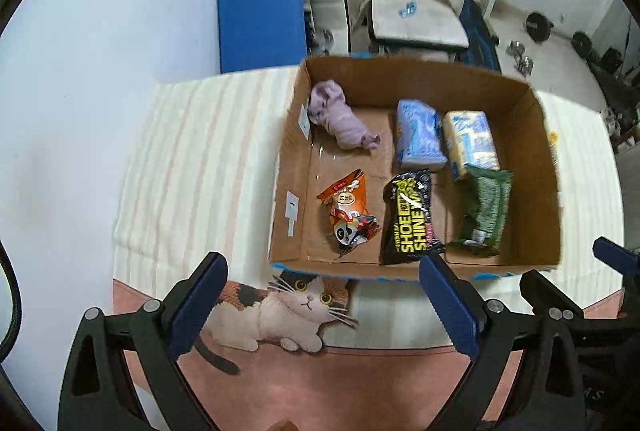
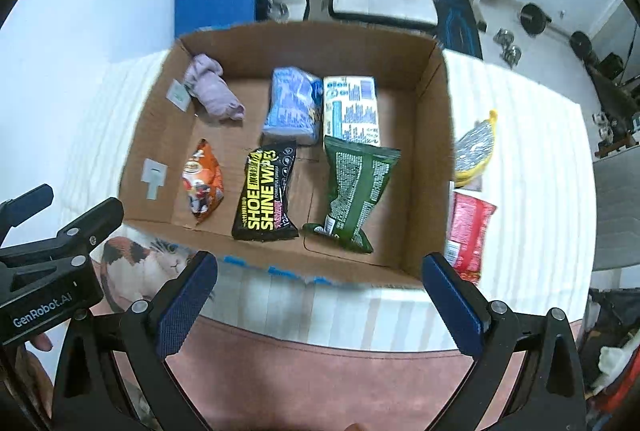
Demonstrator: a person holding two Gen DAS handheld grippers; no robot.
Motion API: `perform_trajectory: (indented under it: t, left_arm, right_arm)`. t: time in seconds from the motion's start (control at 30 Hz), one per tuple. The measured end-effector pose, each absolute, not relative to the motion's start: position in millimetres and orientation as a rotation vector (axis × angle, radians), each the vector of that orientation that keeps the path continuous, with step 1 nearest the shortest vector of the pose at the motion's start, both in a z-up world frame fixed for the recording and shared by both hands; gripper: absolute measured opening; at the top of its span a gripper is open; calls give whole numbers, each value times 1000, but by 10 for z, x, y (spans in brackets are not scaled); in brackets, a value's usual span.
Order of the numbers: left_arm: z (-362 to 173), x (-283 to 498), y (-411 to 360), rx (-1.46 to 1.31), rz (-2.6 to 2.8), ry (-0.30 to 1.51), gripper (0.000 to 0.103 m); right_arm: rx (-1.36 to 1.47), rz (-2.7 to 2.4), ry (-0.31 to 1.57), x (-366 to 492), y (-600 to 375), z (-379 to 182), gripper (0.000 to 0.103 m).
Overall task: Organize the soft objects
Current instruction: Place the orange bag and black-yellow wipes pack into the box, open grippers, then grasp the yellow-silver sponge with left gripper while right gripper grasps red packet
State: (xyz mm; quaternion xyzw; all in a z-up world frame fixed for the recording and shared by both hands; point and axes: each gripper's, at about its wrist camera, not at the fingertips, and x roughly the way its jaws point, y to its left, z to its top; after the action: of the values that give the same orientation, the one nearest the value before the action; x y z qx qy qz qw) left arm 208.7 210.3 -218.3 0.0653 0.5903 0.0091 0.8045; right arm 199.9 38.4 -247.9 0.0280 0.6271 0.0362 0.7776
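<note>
A cardboard box (image 2: 430, 167) fills the centre of the right wrist view, holding six soft packets, the black wipes pack (image 2: 266, 191) among them. Both the left gripper (image 1: 324, 307) and right gripper (image 2: 320, 301) are seen released, empty, at lower frame.

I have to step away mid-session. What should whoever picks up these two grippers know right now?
Left gripper: open, empty, above the near edge of the cardboard box.
Right gripper: open, empty, above the same edge.
In the box: purple cloth, orange snack bag, black shoe shine wipes pack, green packet, blue tissue pack, white-and-blue tissue pack.
Done: those six are packed in two rows.
Left: yellow-edged scouring pad and red packet lie on the striped cloth outside the box's right wall, nearest the right gripper.
</note>
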Motion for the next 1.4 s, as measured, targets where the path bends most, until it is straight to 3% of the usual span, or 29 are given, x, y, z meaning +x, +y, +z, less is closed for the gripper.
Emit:
perform_trajectory:
  t: [0.3, 0.67, 0.77, 1.03, 1.13, 1.4]
  left_arm:
    - [-1736, 1752, 2070, 116, 33, 1175, 98]
    - [-1740, 1983, 1438, 149, -47, 1152, 98]
    - [-1857, 2203, 987, 235, -103, 1154, 98]
    - [-2415, 2873, -192, 470, -217, 1230, 98]
    - [-2598, 3054, -521, 531, -244, 1264, 98]
    - [-3107, 3321, -1248, 665, -294, 1367, 98]
  right_arm:
    - [90, 104, 1256, 1609, 295, -1936, 103]
    - [242, 54, 1227, 1560, -340, -1822, 103]
    - [294, -63, 1262, 1613, -812, -2103, 103]
    - [485, -226, 1499, 1966, -1712, -3565, 103]
    - [566, -218, 1554, 2017, -1796, -3981, 98]
    - [611, -170, 1625, 2073, -1737, -4480, 61]
